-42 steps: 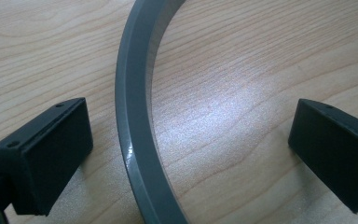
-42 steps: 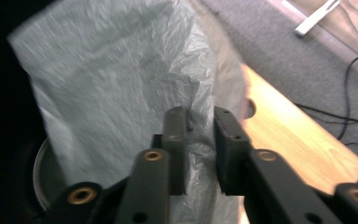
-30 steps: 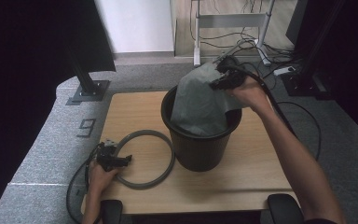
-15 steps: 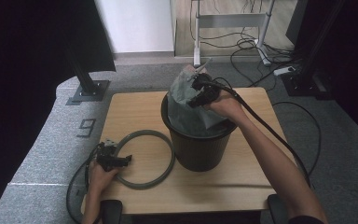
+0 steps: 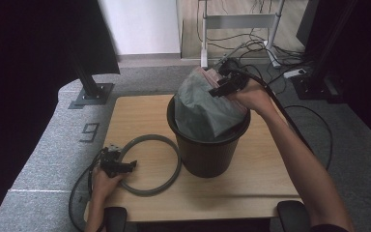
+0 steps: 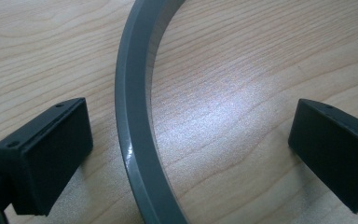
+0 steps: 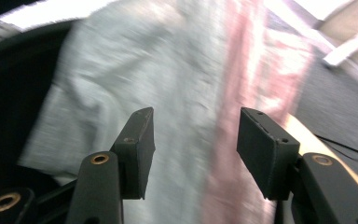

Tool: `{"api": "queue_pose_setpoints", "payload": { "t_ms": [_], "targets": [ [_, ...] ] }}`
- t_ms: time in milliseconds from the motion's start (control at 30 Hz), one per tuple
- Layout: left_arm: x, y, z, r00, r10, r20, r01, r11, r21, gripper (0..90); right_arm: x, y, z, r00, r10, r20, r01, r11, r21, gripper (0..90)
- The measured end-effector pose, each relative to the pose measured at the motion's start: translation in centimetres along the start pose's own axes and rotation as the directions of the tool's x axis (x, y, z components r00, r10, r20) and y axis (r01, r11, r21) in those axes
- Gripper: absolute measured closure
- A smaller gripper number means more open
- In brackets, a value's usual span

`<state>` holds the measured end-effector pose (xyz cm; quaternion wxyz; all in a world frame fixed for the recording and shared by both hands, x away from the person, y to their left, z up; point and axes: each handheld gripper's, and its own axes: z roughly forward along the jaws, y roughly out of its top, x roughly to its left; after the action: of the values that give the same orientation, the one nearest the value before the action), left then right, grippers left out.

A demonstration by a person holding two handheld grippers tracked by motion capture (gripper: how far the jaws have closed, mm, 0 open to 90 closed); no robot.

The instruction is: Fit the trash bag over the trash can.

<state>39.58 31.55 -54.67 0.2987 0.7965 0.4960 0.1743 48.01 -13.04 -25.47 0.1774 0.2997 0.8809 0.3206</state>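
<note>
In the high view the bin [image 5: 207,145] stands at the centre of the table [image 5: 140,108], with the grey bag [image 5: 205,104] bulging out of its top and a pink strip along the bag's upper right edge. The right gripper [image 5: 222,87] hangs at the bag's upper right, and in the right gripper view its jaws stand apart with the blurred bag [image 7: 168,93] just past them, gripping nothing. At the lower left of the high view the left gripper [image 5: 125,166] rests on the table at the ring [image 5: 174,154], which lies just left of the bin; in the left gripper view its jaws are spread wide, with the ring's [image 6: 133,126] rim between them and touching neither.

Both grippers gape — left gripper [image 5: 125,166] low, right gripper [image 5: 221,88] raised.
</note>
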Motion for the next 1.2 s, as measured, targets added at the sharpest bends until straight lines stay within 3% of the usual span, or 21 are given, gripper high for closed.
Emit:
{"api": "queue_pose_setpoints", "payload": {
  "t_ms": [67, 200, 300, 367, 567, 600, 800, 833, 867, 933, 1033, 1100, 1167, 1200],
  "targets": [
    [0.0, 0.0, 0.0, 1.0000, 0.000, 0.000, 0.000, 1.0000, 0.000, 0.0, -0.3, -0.4, 0.1, 0.9984, -0.002, 0.057, 0.001, 1.000, 0.016, 46.3],
    [0.0, 0.0, 0.0, 1.0000, 0.000, 0.000, 0.000, 1.0000, 0.000, 0.0, -0.8, -1.2, 0.2, 0.9949, 0.002, 0.101, -0.006, 0.999, 0.042, 47.6],
    [0.0, 0.0, 0.0, 1.0000, 0.000, 0.000, 0.000, 1.0000, 0.000, 0.0, -1.1, -1.7, 0.2, 0.9944, 0.012, 0.105, -0.018, 0.998, 0.054, 50.9],
    [0.0, 0.0, 0.0, 1.0000, 0.000, 0.000, 0.000, 1.0000, 0.000, 0.0, -1.3, -2.0, 0.2, 0.9955, 0.024, 0.092, -0.030, 0.997, 0.071, 55.6],
    [0.0, 0.0, 0.0, 1.0000, 0.000, 0.000, 0.000, 1.0000, 0.000, 0.0, -1.3, -2.7, 0.6, 0.9994, 0.031, -0.013, -0.029, 0.993, 0.112, 87.5],
    [0.0, 0.0, 0.0, 1.0000, 0.000, -0.001, 0.000, 1.0000, 0.000, 0.0, -1.3, -2.8, 0.6, 0.9993, 0.030, -0.024, -0.027, 0.993, 0.113, 88.5],
    [0.0, 0.0, 0.0, 1.0000, 0.000, 0.000, 0.000, 1.0000, 0.000, 0.0, -1.3, -2.3, -0.5, 0.9992, 0.031, -0.026, -0.029, 0.995, 0.099, 88.5],
    [0.0, 0.0, 0.0, 1.0000, 0.000, -0.001, 0.000, 1.0000, 0.000, 0.0, -1.3, -2.2, -0.6, 0.9995, 0.025, -0.018, -0.023, 0.995, 0.096, 84.9],
    [0.0, 0.0, 0.0, 1.0000, 0.000, -0.001, 0.000, 1.0000, 0.000, 0.0, -1.3, -2.3, -0.5, 0.9997, 0.024, -0.008, -0.024, 0.995, 0.100, 73.9],
    [0.0, 0.0, 0.0, 1.0000, 0.000, -0.001, 0.000, 1.0000, 0.000, 0.0, -1.3, -2.6, -0.1, 0.9994, 0.030, -0.015, -0.028, 0.993, 0.112, 60.9],
    [0.0, 0.0, 0.0, 1.0000, -0.001, -0.001, 0.001, 1.0000, 0.000, 0.0, -1.1, -3.2, 0.9, 0.9991, 0.036, -0.020, -0.033, 0.991, 0.126, 54.2],
    [0.0, 0.0, 0.0, 1.0000, 0.000, -0.001, 0.000, 1.0000, 0.000, 0.0, -1.1, -3.6, 1.7, 0.9985, 0.041, -0.036, -0.036, 0.991, 0.132, 56.9],
    [0.0, 0.0, 0.0, 1.0000, 0.000, -0.001, 0.000, 1.0000, 0.000, 0.0, -1.0, -3.9, 2.2, 0.9982, 0.038, -0.046, -0.031, 0.989, 0.141, 72.8],
    [0.0, 0.0, 0.0, 1.0000, 0.000, -0.001, 0.000, 1.0000, 0.000, 0.0, -0.9, -4.1, 2.5, 0.9968, 0.038, -0.070, -0.027, 0.990, 0.140, 85.0]
  ]
}}
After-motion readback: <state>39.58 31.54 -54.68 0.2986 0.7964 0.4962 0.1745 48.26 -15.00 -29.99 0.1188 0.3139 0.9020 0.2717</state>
